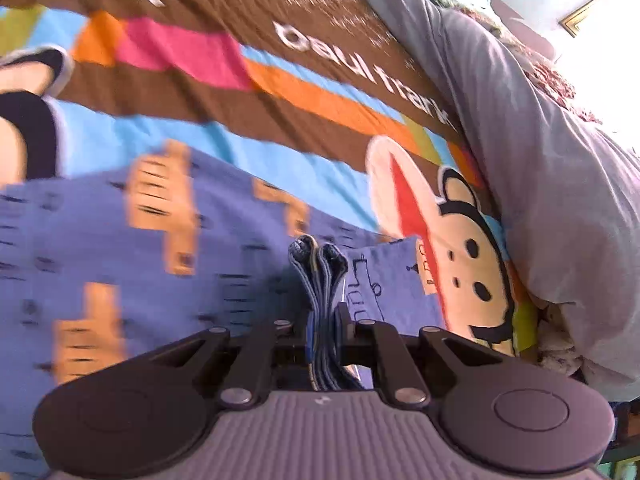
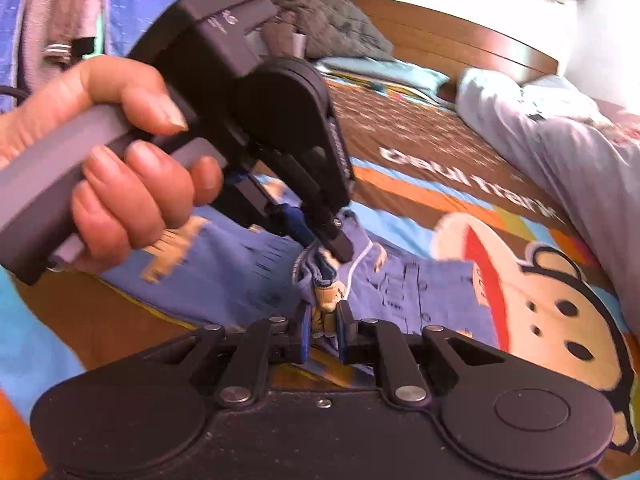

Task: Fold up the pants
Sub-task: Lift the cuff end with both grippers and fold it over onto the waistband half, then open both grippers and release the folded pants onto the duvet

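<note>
**Both grippers pinch the pants' edge above the bed**

The blue patterned pants [image 1: 120, 248] lie across the cartoon bedspread [image 1: 320, 92], spreading toward 9 o'clock in the left wrist view. The left gripper [image 1: 324, 332] is clamped on a bunched stack of their fabric, several layers of hem or waistband standing up between its jaws. In the right wrist view the right gripper [image 2: 323, 334] is closed on a neighbouring fold of the same edge, a tan printed patch showing in its grip. The left gripper appears there at 11 o'clock, held by the person's hand [image 2: 120, 176], its tip just beside the right one's hold. A white drawstring [image 2: 358, 264] hangs loose between them.

The step in hand looks like carrying the gathered edge over to make a fold. To do it well, both holds should stay firm and level while moving apart enough to tension the edge, so the layers drop flat instead of bunching. The drawstring could get trapped inside the fold. The grey bedding [image 1: 540, 160] at 3 o'clock is best avoided.
</note>
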The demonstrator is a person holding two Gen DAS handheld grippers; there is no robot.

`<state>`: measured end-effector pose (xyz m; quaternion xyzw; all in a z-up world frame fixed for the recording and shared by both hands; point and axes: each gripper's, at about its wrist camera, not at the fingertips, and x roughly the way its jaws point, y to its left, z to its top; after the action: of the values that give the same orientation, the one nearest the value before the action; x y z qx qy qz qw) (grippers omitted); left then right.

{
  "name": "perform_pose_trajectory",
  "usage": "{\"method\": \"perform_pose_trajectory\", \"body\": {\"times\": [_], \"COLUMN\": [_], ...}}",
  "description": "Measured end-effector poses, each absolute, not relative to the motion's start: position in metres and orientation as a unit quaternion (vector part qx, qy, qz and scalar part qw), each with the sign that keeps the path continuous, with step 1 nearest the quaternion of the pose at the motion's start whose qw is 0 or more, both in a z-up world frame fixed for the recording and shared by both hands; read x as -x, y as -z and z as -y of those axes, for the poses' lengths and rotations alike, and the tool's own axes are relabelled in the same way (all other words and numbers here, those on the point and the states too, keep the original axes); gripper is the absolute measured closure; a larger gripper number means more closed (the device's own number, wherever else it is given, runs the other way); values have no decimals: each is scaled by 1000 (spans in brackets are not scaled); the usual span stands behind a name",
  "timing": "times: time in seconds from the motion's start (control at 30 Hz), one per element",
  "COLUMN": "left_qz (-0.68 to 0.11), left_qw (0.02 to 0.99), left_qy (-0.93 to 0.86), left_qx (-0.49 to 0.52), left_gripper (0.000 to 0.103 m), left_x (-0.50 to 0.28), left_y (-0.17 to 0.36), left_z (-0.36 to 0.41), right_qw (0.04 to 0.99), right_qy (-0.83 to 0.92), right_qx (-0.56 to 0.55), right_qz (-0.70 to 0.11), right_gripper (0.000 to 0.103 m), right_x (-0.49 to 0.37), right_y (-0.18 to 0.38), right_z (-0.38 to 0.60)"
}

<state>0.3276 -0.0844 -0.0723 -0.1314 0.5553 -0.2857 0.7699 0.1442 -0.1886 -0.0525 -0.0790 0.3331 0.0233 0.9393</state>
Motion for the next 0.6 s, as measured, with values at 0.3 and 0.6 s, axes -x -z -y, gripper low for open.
{"method": "perform_pose_trajectory", "body": {"times": [0.3, 0.6], "left_qz": [-553, -505], "left_qw": [786, 829], "left_qy": [245, 209], "left_qx": [131, 120], "left_gripper": [91, 39], "left_x": [-333, -315], "left_y": [78, 76], "left_z": [4, -19], "right_qw": [933, 928], "right_qy": [-98, -122], "right_qx": [93, 63], "right_qz": [-335, -346], "right_gripper": [90, 53], "right_x": [-160, -139], "right_y": [52, 55], "right_z": [119, 133]}}
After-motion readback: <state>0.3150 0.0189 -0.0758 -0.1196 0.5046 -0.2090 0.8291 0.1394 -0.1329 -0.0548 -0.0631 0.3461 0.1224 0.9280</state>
